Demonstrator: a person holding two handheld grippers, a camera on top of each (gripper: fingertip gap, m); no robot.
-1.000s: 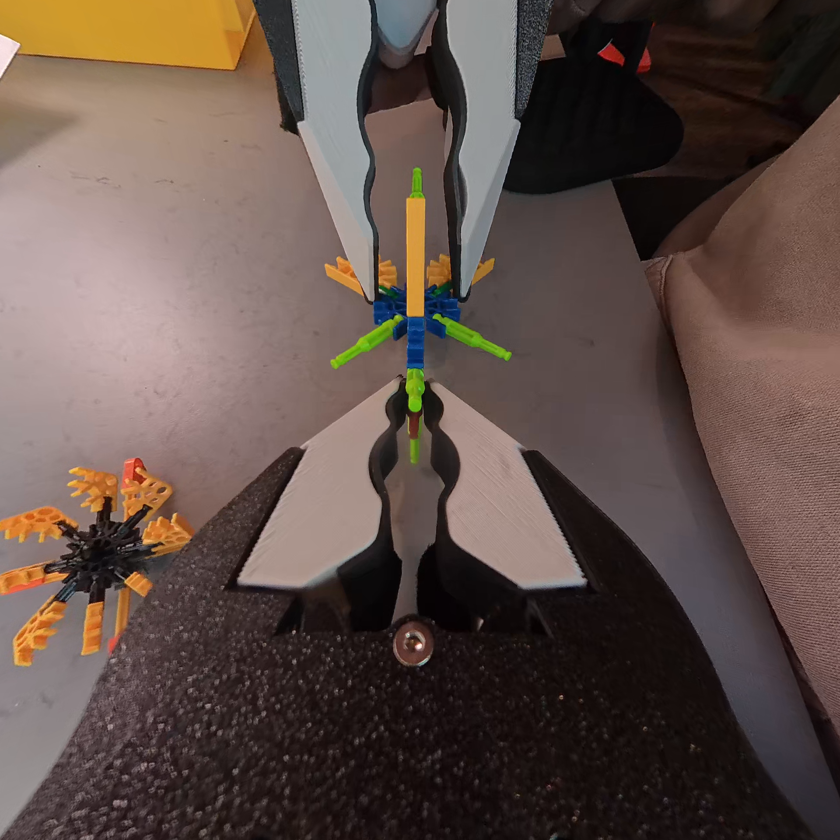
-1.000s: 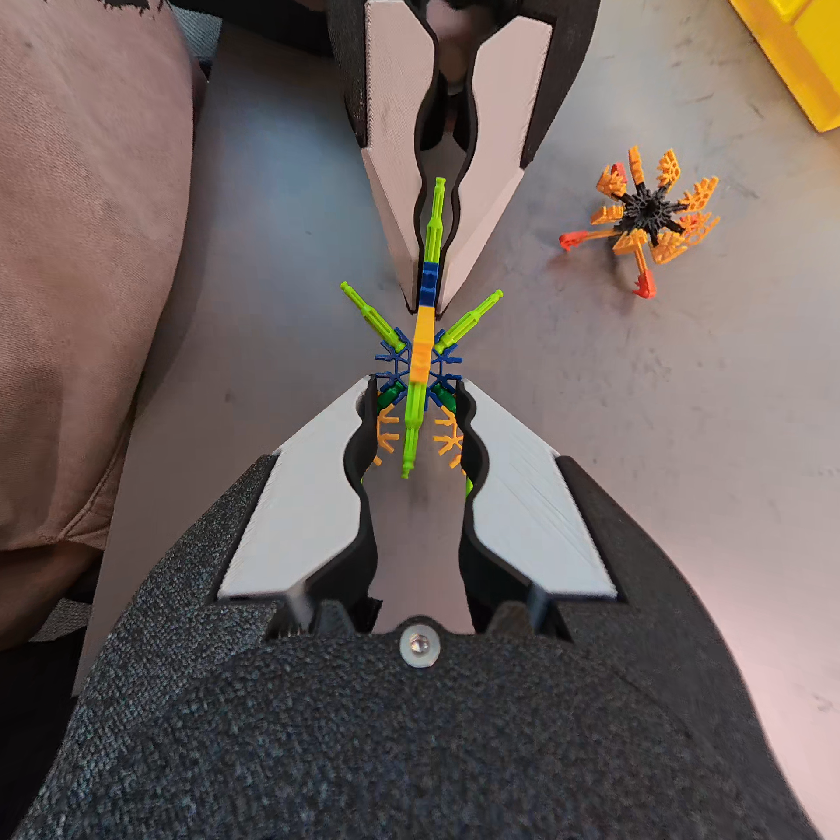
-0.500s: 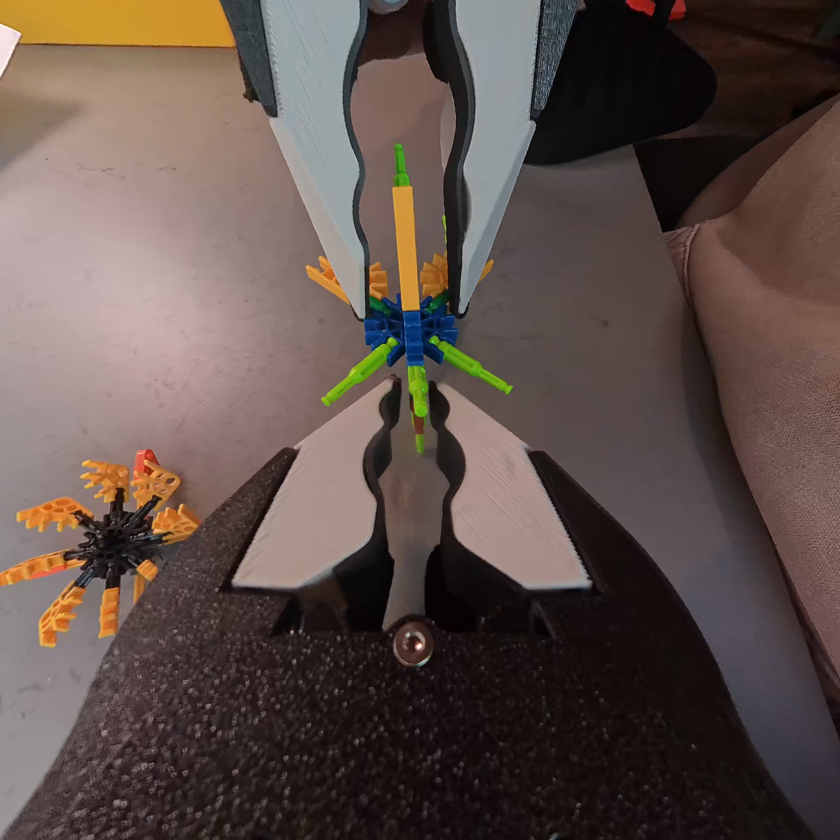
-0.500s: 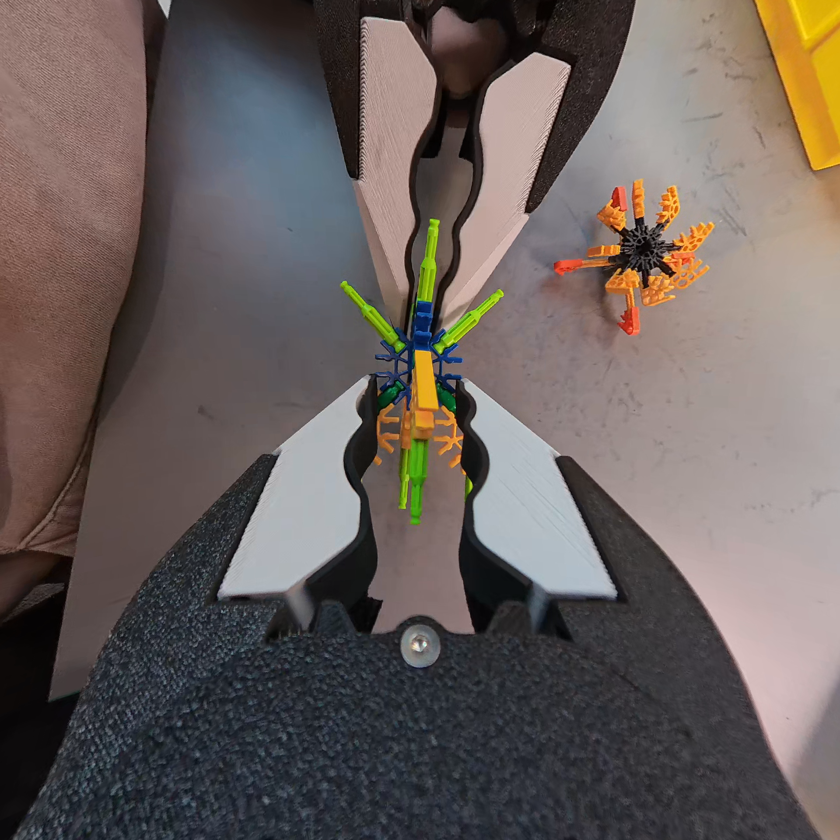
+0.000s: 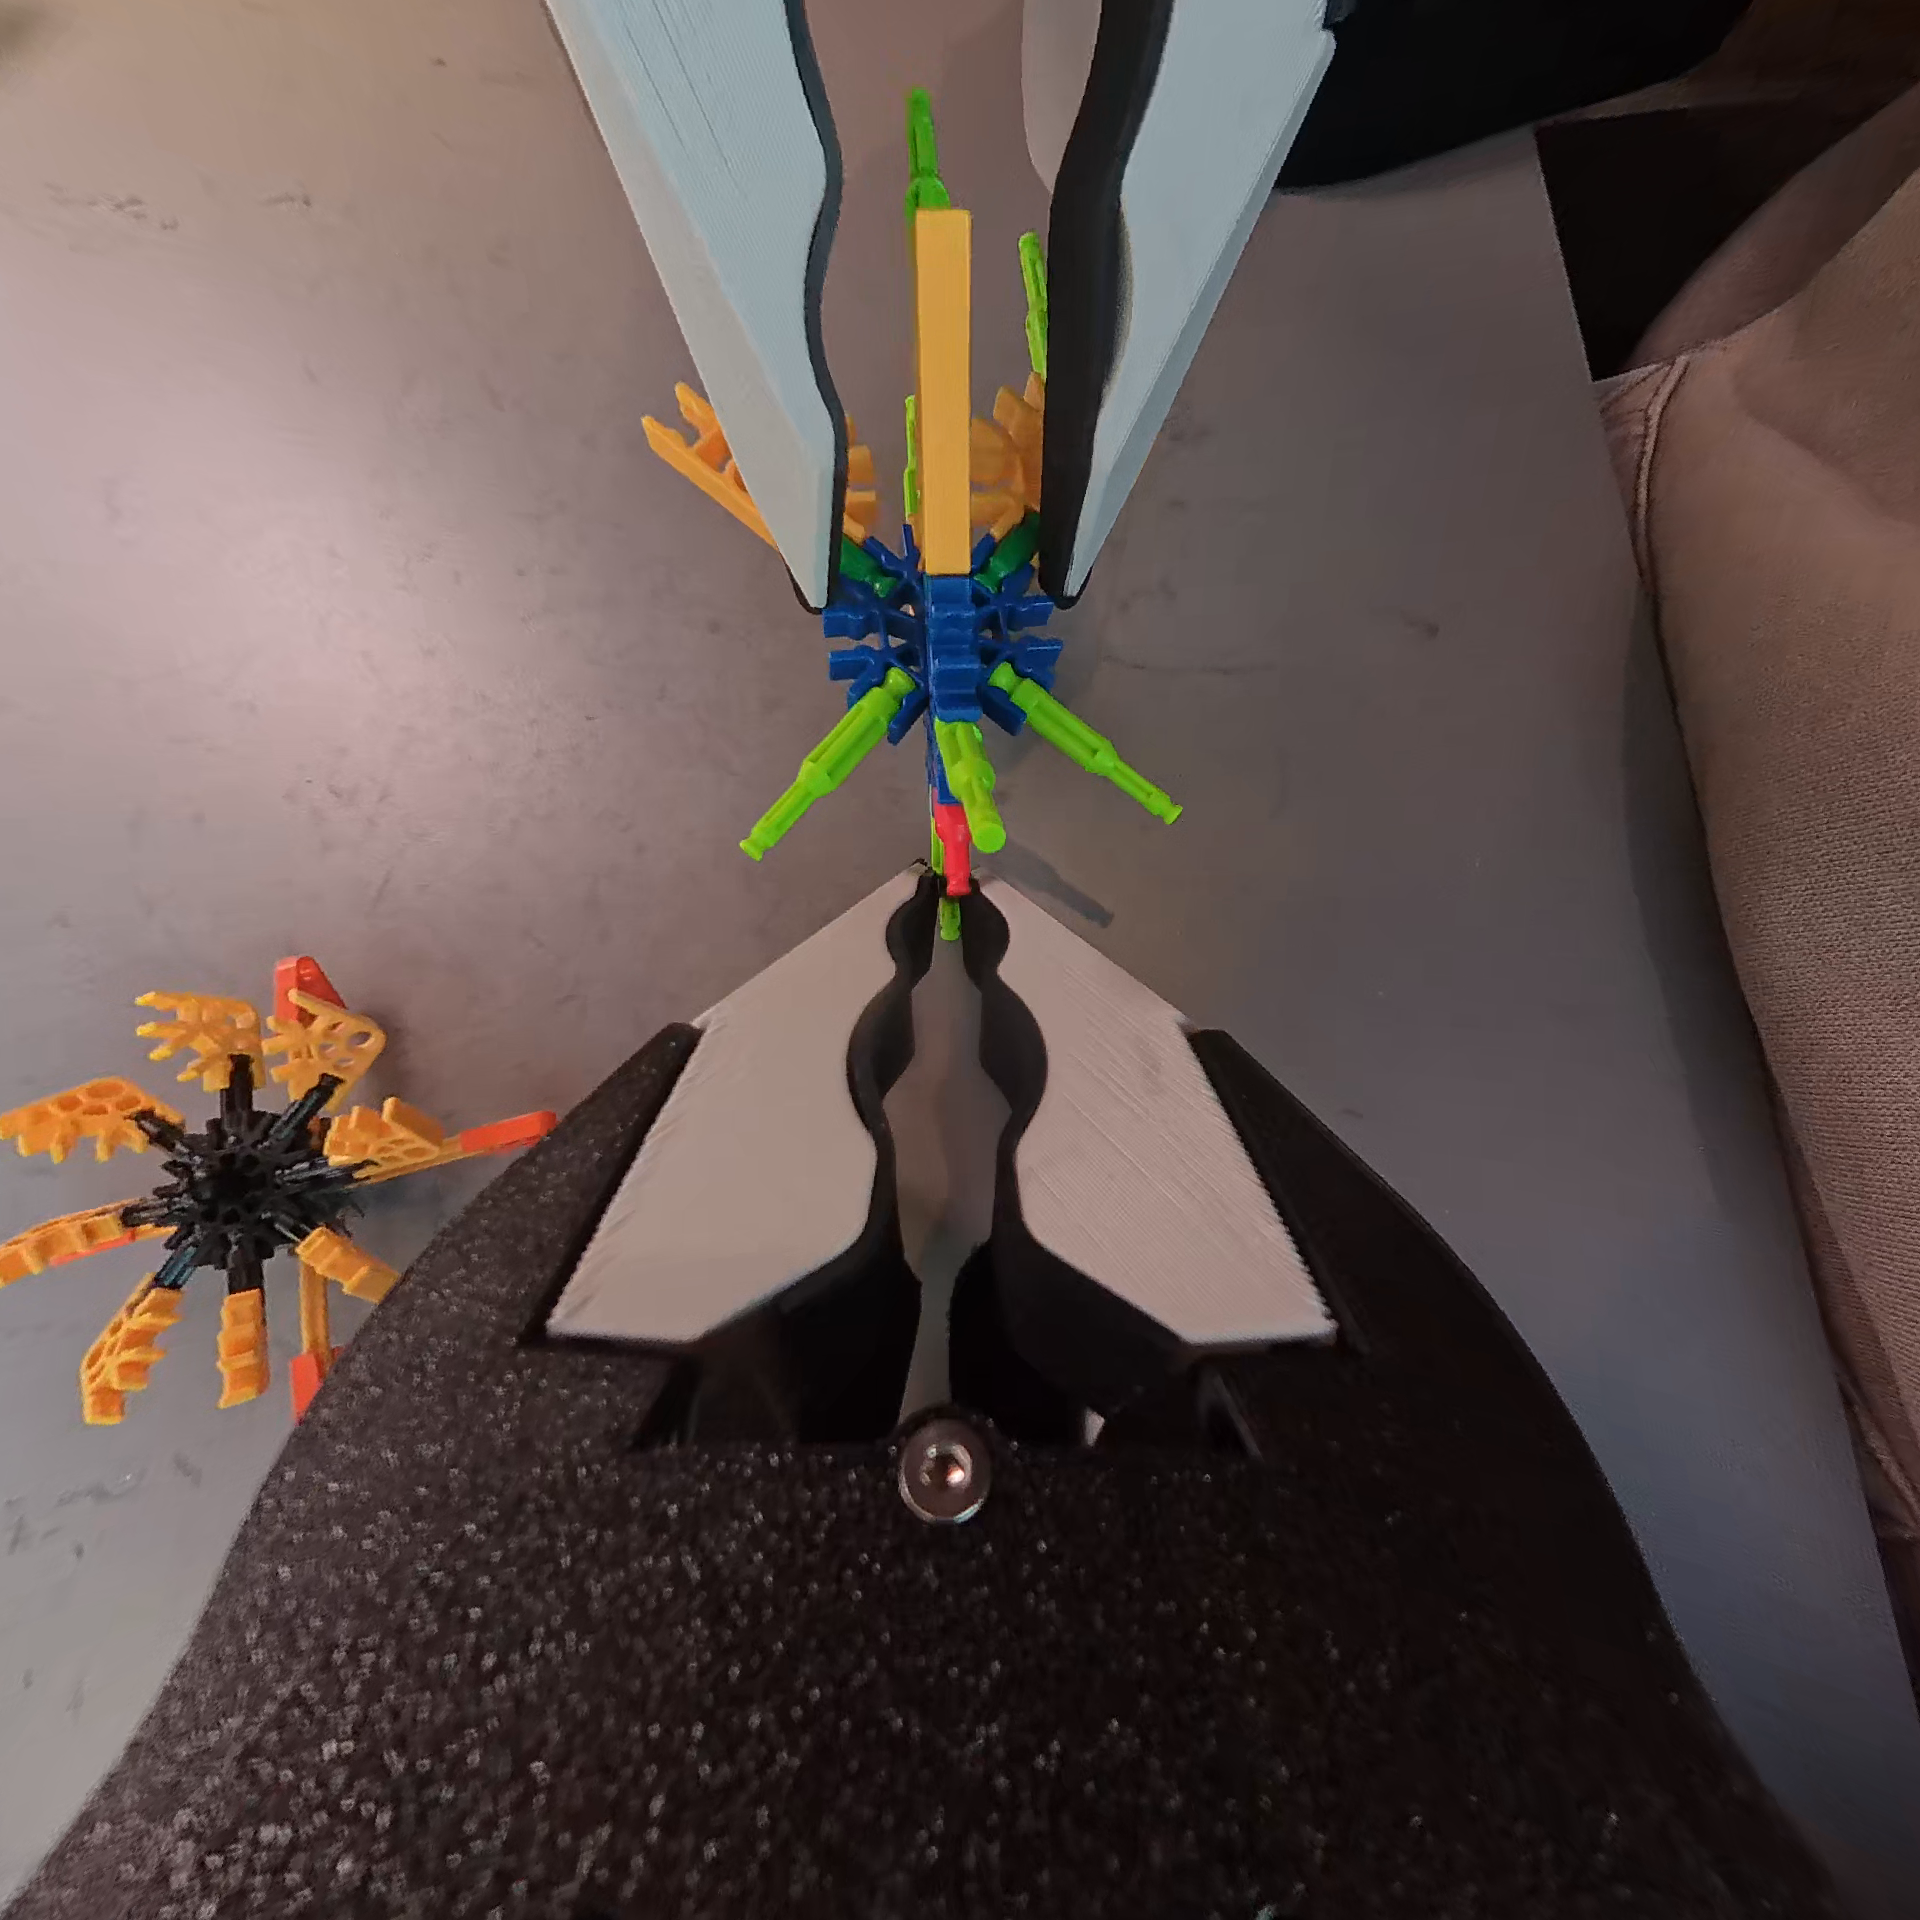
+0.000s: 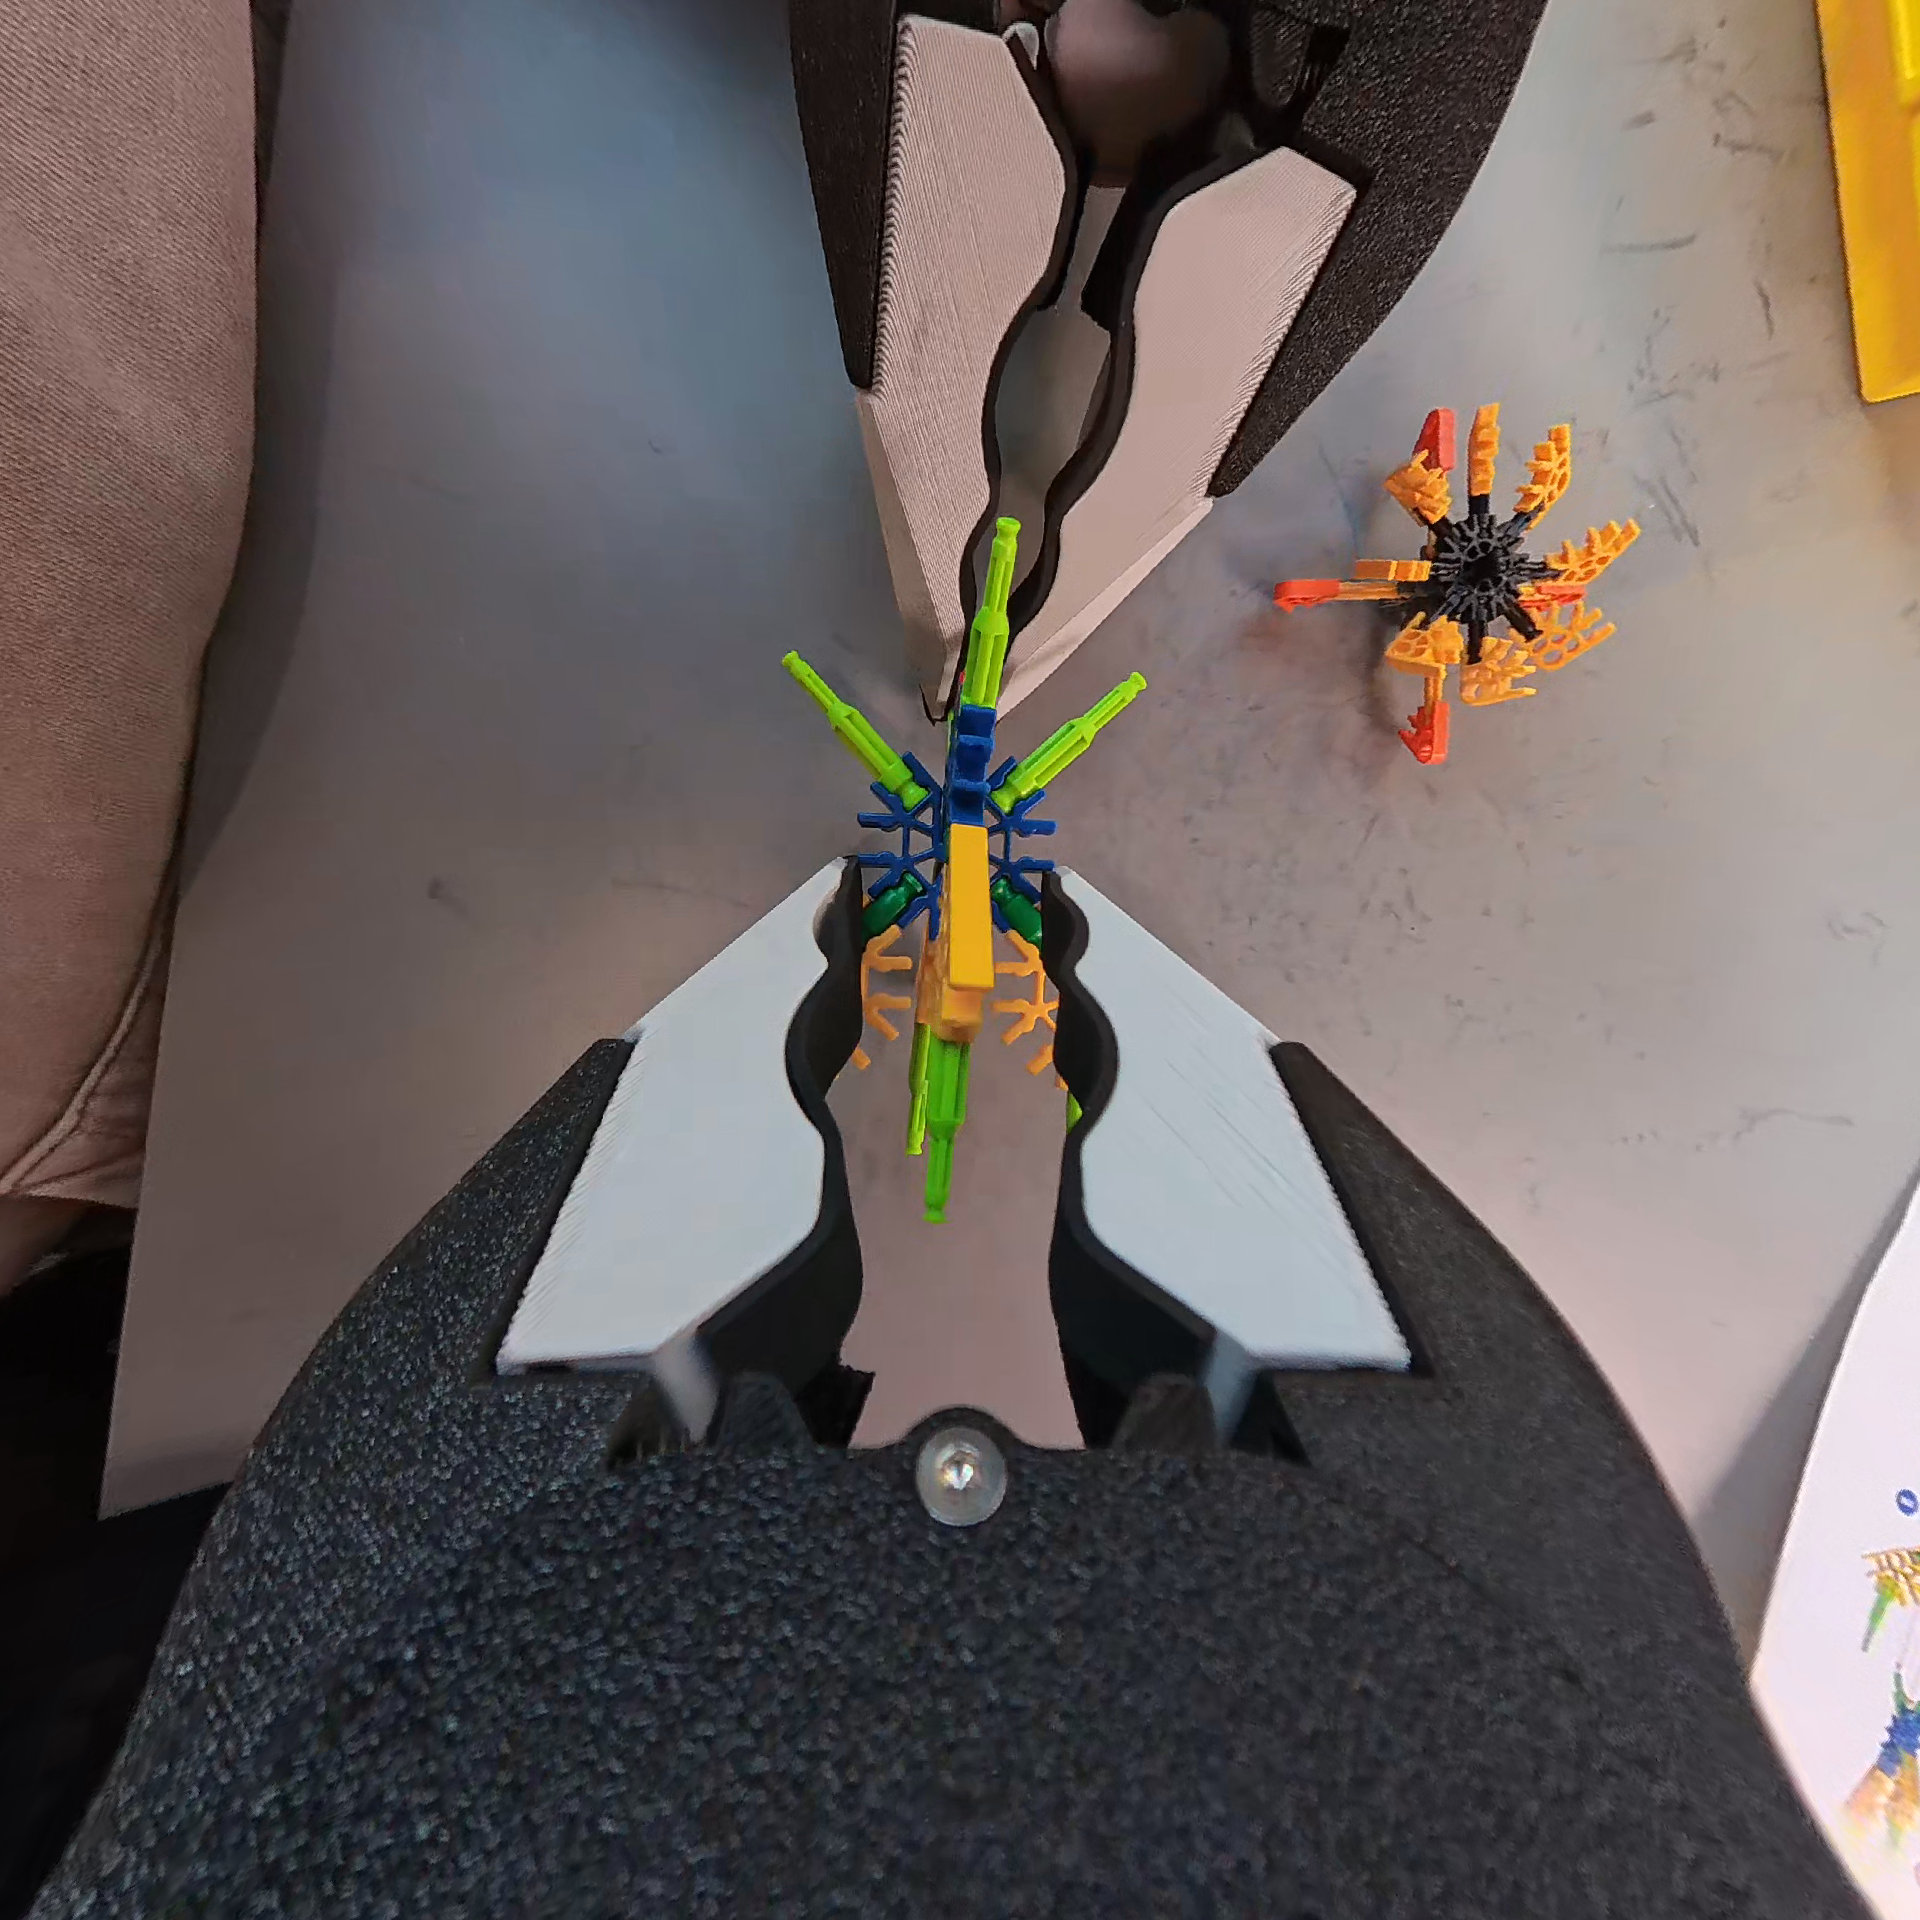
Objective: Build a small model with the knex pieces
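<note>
Facing tip to tip, left gripper [image 5: 948,883] pinches the red-and-green rod end of a blue-hubbed plastic rod-and-connector model [image 5: 943,644], right gripper [image 6: 951,883] clamping its hub end; black-and-orange cluster [image 5: 223,1205] lies unjoined beside.

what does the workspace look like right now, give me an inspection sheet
Surface: grey table, scuffed.
Job's things: blue-hubbed rod model held above the table between both grippers.
Clutter: black-hubbed orange model lying apart; yellow box; printed sheet at the edge.
Grippers: left gripper shut on a rod end; right gripper clamps the model's hub side.
Cables: nothing seen.
Surroundings: brown cushion beside the table.
</note>
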